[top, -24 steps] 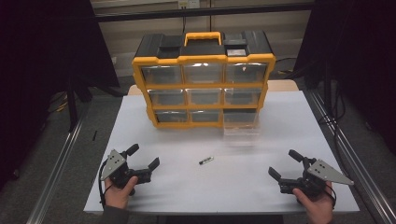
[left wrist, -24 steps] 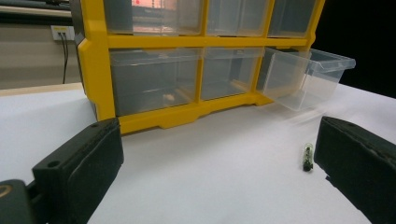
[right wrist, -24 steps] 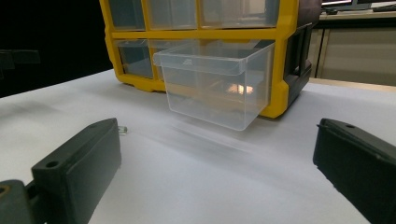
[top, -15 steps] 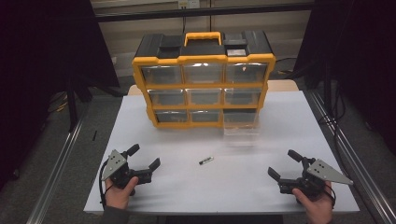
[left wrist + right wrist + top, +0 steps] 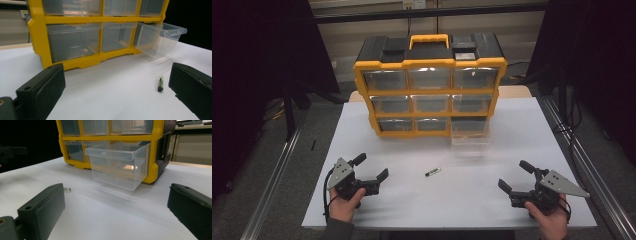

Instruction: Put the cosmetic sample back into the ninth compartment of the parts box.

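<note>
I see the small tube (image 5: 432, 172) lying flat mid-counter, long axis slanting toward the far right corner; both my left gripper (image 5: 371, 169) and right gripper (image 5: 515, 176) hold fingers wide, empty.

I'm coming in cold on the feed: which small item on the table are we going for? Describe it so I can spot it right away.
Start from the yellow and black drawer cabinet at the back of the white table; its bottom right clear drawer is pulled out. In front of that drawer, about midway between the two tools, lies a small dark cylinder with a pale end. It is the sole loose item on the sheet.
</note>
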Demonstrator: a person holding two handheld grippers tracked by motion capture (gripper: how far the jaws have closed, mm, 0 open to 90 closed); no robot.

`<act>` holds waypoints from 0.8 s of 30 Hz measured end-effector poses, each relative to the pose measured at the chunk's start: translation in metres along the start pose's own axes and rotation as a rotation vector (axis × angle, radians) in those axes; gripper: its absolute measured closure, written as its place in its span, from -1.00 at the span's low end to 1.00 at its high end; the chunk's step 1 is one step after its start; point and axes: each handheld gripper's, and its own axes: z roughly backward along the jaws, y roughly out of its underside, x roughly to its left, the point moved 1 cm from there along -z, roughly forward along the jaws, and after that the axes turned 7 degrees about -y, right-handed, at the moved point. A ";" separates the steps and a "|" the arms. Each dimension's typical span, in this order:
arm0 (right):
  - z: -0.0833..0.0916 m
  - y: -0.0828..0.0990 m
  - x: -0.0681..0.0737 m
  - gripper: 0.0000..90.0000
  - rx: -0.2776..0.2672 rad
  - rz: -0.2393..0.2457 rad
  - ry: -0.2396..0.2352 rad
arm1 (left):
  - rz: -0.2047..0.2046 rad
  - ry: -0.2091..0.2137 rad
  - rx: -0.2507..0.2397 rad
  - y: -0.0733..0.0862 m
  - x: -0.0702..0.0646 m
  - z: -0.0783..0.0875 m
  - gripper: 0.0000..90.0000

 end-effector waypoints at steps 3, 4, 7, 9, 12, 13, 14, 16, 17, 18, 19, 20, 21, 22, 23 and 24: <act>0.000 0.000 0.000 -0.98 0.003 -0.001 0.001 | 0.004 0.005 -0.003 -0.002 -0.002 -0.003 -0.98; 0.000 0.000 0.000 -0.98 0.002 -0.005 -0.001 | -0.006 0.011 0.007 -0.004 -0.004 -0.006 -0.98; -0.001 0.000 0.000 -0.98 0.003 -0.005 -0.002 | -0.014 0.010 0.025 -0.005 -0.007 -0.010 -0.98; -0.001 0.001 0.001 -0.98 0.004 -0.006 -0.004 | -0.005 0.026 0.041 -0.006 -0.012 -0.015 -0.98; -0.002 0.000 0.001 -0.98 0.007 0.003 -0.008 | -0.017 0.041 0.066 -0.006 -0.017 -0.020 -0.98; -0.002 0.000 0.001 -0.98 0.004 0.000 -0.008 | -0.035 0.050 0.080 -0.007 -0.017 -0.021 -0.98; -0.003 0.000 0.002 -0.98 0.004 0.001 -0.007 | -0.026 0.047 0.080 -0.007 -0.019 -0.022 -0.98; -0.003 0.000 0.002 -0.98 0.009 0.007 -0.015 | -0.020 0.035 0.086 -0.008 -0.025 -0.027 -0.98; -0.003 0.000 0.002 -0.98 0.009 0.007 -0.015 | -0.020 0.035 0.086 -0.008 -0.025 -0.027 -0.98; -0.004 0.000 0.002 -0.98 0.010 0.009 -0.015 | -0.030 0.067 0.093 -0.009 -0.024 -0.029 -0.98; -0.004 0.000 0.002 -0.98 0.009 0.006 -0.015 | -0.029 0.055 0.100 -0.010 -0.026 -0.030 -0.98; -0.004 0.000 0.002 -0.98 0.008 0.008 -0.016 | -0.027 0.076 0.101 -0.011 -0.028 -0.033 -0.98; -0.004 0.000 0.002 -0.98 0.008 0.008 -0.016 | -0.027 0.076 0.101 -0.011 -0.028 -0.033 -0.98; -0.005 0.000 0.003 -0.98 0.008 0.007 -0.015 | -0.030 0.065 0.106 -0.012 -0.029 -0.035 -0.98; -0.005 -0.001 0.003 -0.98 0.007 0.006 -0.015 | -0.037 0.048 0.114 -0.012 -0.031 -0.036 -0.98; -0.005 -0.001 0.003 -0.98 0.006 0.008 -0.017 | -0.030 0.050 0.110 -0.013 -0.033 -0.038 -0.98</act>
